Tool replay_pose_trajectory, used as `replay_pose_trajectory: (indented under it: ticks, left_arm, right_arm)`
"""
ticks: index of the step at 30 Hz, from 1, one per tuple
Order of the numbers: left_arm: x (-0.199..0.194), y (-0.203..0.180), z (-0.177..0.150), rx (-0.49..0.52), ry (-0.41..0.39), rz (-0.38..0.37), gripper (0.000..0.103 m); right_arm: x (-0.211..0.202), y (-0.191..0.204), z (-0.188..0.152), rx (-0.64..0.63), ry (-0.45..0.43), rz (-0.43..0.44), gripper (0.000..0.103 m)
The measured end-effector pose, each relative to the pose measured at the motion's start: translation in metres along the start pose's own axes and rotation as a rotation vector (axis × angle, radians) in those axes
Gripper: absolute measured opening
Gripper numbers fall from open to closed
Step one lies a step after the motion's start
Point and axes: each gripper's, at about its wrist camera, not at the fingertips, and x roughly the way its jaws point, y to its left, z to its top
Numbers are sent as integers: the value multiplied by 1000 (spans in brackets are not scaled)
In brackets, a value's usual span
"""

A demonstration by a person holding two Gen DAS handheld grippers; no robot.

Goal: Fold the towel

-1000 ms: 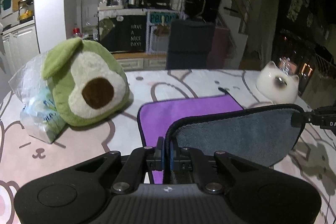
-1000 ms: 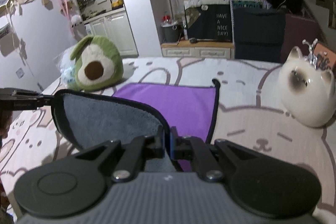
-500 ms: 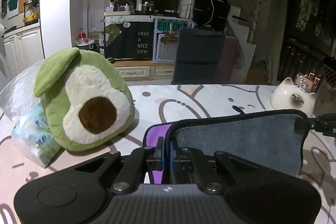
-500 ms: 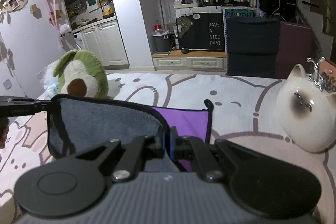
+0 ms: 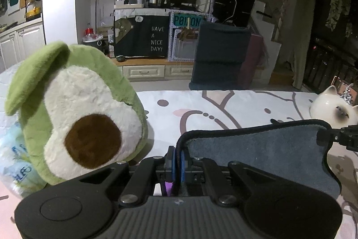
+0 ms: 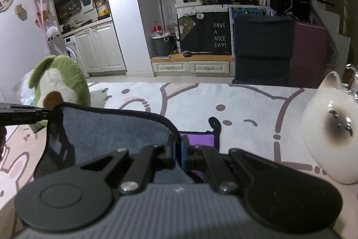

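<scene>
We have the left gripper [image 5: 177, 159] and right gripper [image 6: 177, 152] each pinched shut on a near corner of the towel [image 5: 252, 151], lifting its grey edge taut between them so it can fold over the purple half on the table [image 6: 246, 102]; the avocado plush [image 5: 73, 109] and cat figurine [image 6: 333, 138] sit beyond, clear of the fold.

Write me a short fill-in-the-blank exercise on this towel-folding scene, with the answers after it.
1. Each gripper, the left gripper and the right gripper, is shut on a corner of the ____.
2. The lifted side of the towel is grey; the side lying on the table is ____.
3. The plush toy is shaped like an ____.
4. The white figurine is shaped like a ____.

Answers: towel; purple; avocado; cat
</scene>
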Motion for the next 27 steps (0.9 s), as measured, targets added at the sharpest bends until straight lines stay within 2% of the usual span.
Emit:
replay_pose_trajectory:
  ticks: [13,18,27]
  left_arm:
    - [41,8,4,10,35,1,6]
    - [47,8,7,13,21,2,6]
    - [62,6,3,17,84,26,8]
  right_arm:
    - [50,-4,6,-13,65,-49,6]
    - [57,-9,8,1,56,-70,6]
    - [75,-14,8,17,96,-76,7]
